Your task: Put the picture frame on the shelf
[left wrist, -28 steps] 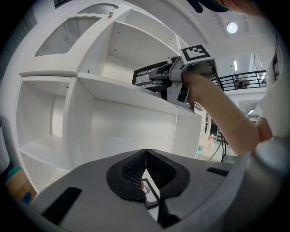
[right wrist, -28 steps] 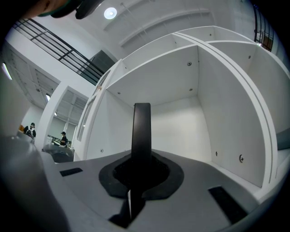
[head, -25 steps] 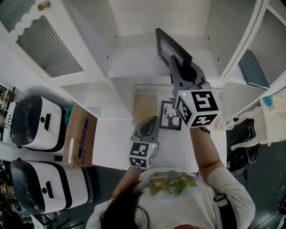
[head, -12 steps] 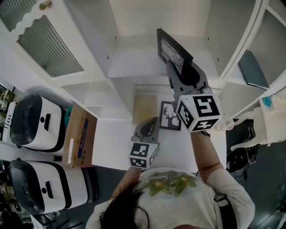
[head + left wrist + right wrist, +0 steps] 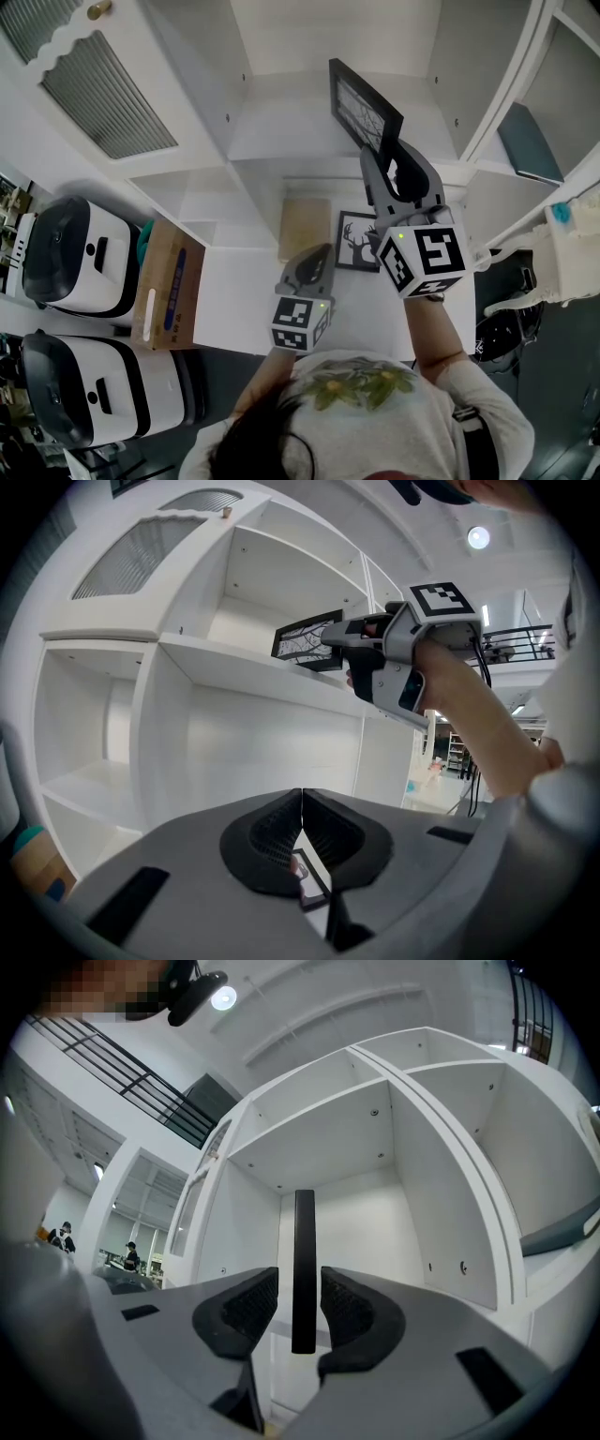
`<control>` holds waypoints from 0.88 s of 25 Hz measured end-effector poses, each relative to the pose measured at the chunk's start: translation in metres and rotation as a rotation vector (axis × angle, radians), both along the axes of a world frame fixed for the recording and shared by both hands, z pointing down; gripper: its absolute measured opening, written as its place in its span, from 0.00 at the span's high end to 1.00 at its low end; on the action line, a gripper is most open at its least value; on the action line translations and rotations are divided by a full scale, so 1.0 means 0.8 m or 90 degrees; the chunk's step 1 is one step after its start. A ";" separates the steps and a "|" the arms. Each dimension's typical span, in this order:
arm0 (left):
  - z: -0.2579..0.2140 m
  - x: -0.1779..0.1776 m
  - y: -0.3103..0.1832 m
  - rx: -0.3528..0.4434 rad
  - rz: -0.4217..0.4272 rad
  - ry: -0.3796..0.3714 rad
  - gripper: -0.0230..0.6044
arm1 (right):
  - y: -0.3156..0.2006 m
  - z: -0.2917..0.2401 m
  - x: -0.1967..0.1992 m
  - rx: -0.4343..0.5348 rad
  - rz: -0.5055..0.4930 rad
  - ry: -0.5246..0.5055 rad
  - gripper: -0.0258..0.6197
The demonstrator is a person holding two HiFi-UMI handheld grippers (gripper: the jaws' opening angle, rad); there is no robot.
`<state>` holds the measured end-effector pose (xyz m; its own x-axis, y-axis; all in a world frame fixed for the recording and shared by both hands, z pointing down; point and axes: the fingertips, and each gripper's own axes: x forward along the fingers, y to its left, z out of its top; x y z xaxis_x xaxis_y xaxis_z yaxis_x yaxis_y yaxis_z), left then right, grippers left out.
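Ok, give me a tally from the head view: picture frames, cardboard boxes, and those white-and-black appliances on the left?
Black picture frames: 2
Brown cardboard boxes: 1
White-and-black appliances: 2
Total: 5

The picture frame [image 5: 304, 1269] is black, thin and rectangular, with a pale line-drawn print behind its glass. It stands upright on the white shelf [image 5: 281, 131], edge-on to the right gripper [image 5: 298, 1283]. It sits in the gap between the jaws, which have just opened, and is clear of both pads. Its lower edge rests on the shelf board.
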<state>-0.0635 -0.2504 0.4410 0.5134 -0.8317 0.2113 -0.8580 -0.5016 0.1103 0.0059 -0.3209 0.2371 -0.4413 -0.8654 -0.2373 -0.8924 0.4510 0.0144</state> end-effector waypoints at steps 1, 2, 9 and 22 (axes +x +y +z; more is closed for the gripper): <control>0.000 0.000 0.001 0.000 0.000 0.001 0.92 | 0.002 0.002 0.001 -0.003 0.000 0.002 0.75; -0.001 0.001 0.002 -0.001 0.001 0.002 0.92 | 0.003 0.005 0.002 -0.006 0.000 0.004 0.75; -0.003 0.006 0.008 -0.004 0.011 0.007 0.92 | 0.007 0.017 0.010 -0.020 0.016 0.004 0.76; -0.002 0.008 0.004 -0.011 0.015 0.016 0.92 | -0.003 0.023 0.008 -0.028 0.012 -0.010 0.82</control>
<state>-0.0575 -0.2468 0.4392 0.5385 -0.8154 0.2126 -0.8426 -0.5198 0.1406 0.0121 -0.3233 0.2558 -0.4206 -0.8836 -0.2058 -0.9010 0.4334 -0.0190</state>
